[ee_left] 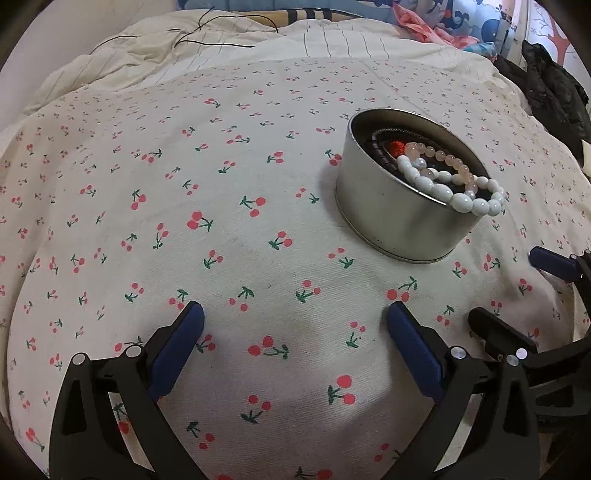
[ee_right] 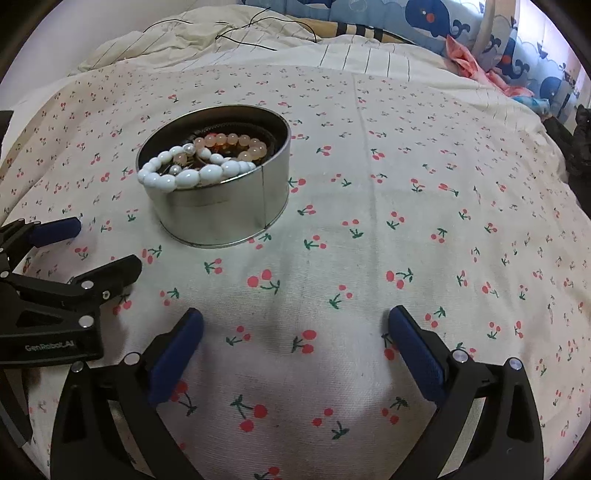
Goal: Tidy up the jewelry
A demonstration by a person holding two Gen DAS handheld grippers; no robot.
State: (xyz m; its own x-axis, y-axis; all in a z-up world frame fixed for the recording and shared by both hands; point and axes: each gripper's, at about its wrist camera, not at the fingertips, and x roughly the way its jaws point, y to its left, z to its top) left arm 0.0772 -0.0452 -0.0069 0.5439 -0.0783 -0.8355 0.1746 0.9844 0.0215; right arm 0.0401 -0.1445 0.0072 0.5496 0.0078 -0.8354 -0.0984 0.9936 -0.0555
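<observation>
Nearest in the left wrist view, the left gripper (ee_left: 295, 321) has its blue-padded jaws spread wide with nothing between them, poised over the cherry-print sheet (ee_left: 221, 221) of the bed. The right gripper (ee_right: 295, 325) likewise has its jaws wide apart and empty. Each tool shows in the other's view: the right one at 4 o'clock in the left view, the left one at 9 o'clock in the right view.

Farther out on the sheet, at about 1 o'clock in the left view and 11 o'clock in the right, stands a round metal tin (ee_left: 384, 214), upright and uncovered. A white bead bracelet (ee_left: 454, 195) hangs partly over its near rim; a pink bead bracelet (ee_left: 447, 158) and dark beads (ee_left: 380, 155) lie inside.

Beyond it, a striped cream quilt (ee_left: 332, 44) with a thin black cord (ee_left: 214, 40), and at 1 o'clock whale-print bedding (ee_right: 424, 14).
</observation>
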